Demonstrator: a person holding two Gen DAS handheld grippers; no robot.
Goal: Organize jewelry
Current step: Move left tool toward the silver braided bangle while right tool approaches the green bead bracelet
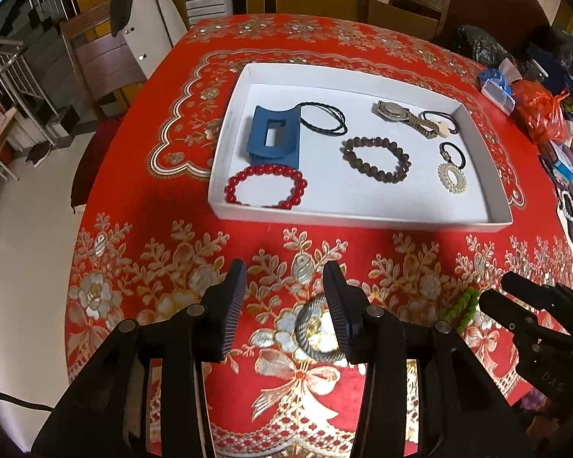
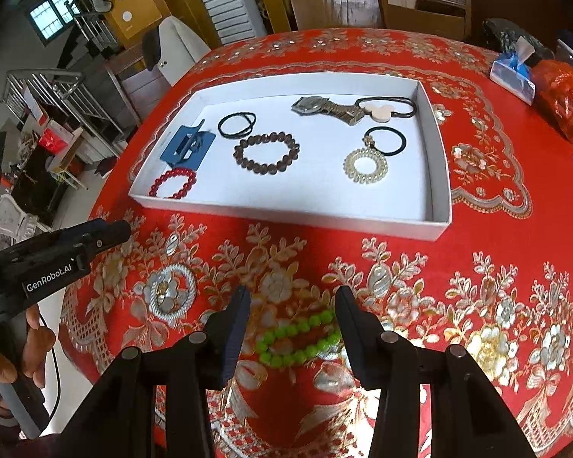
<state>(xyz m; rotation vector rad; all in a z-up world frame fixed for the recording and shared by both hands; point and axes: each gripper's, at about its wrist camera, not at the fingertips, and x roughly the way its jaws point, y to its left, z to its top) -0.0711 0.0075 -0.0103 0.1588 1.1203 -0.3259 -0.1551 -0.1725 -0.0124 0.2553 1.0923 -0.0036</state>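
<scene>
Right wrist view: right gripper [image 2: 292, 326] jaws apart around green bead bracelet [image 2: 300, 339] on tabletop, not clamped; left gripper [image 1: 284, 305] jaws released over dark twisted ring [image 1: 317, 330]. Next, guessing: clamp, carry to white tray [image 2: 286, 215].

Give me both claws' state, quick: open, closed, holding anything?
Left claw: open, holding nothing, above a dark twisted ring on the tablecloth.
Right claw: open, holding nothing; green bead bracelet lies between its fingers, ungripped.
</scene>
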